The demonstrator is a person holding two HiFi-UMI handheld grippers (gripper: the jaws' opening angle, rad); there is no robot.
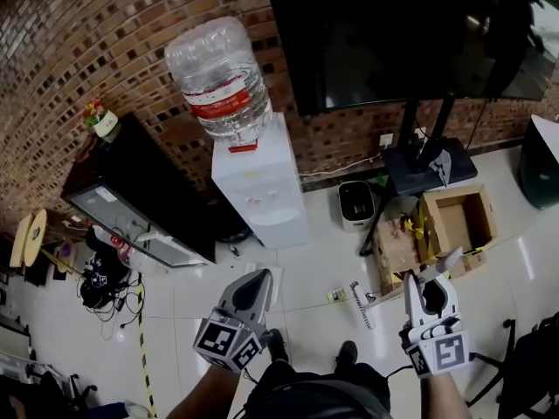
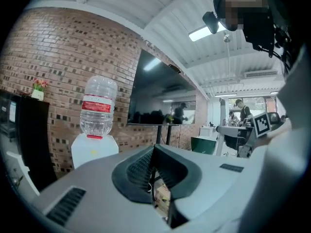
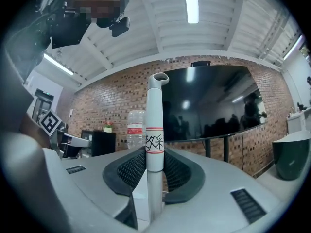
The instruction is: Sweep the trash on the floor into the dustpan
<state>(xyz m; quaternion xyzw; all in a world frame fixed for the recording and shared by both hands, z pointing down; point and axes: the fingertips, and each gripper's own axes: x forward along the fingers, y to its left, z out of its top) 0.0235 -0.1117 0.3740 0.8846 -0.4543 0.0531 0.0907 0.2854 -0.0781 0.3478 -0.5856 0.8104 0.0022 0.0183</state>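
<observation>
In the head view my right gripper (image 1: pixel 431 281) is shut on a white handle (image 1: pixel 444 264) that sticks up toward the camera; its lower end is hidden. In the right gripper view the handle (image 3: pixel 155 115) stands upright between the pads of that gripper (image 3: pixel 155 155), with a red-lined label on it. My left gripper (image 1: pixel 263 276) hangs at the lower middle with its jaws together, holding nothing; the left gripper view shows its pads (image 2: pixel 141 169) meeting. On the white floor ahead lie a small yellow scrap (image 1: pixel 336 295) and a striped strip (image 1: pixel 360 305). No dustpan is in sight.
A water dispenser (image 1: pixel 262 186) with a big bottle stands against the brick wall. A black cabinet (image 1: pixel 131 190) is at left, a TV stand (image 1: pixel 428 160) and an open cardboard box (image 1: pixel 456 220) at right, a small white appliance (image 1: pixel 355 204) between. Cables (image 1: pixel 105 291) lie at left.
</observation>
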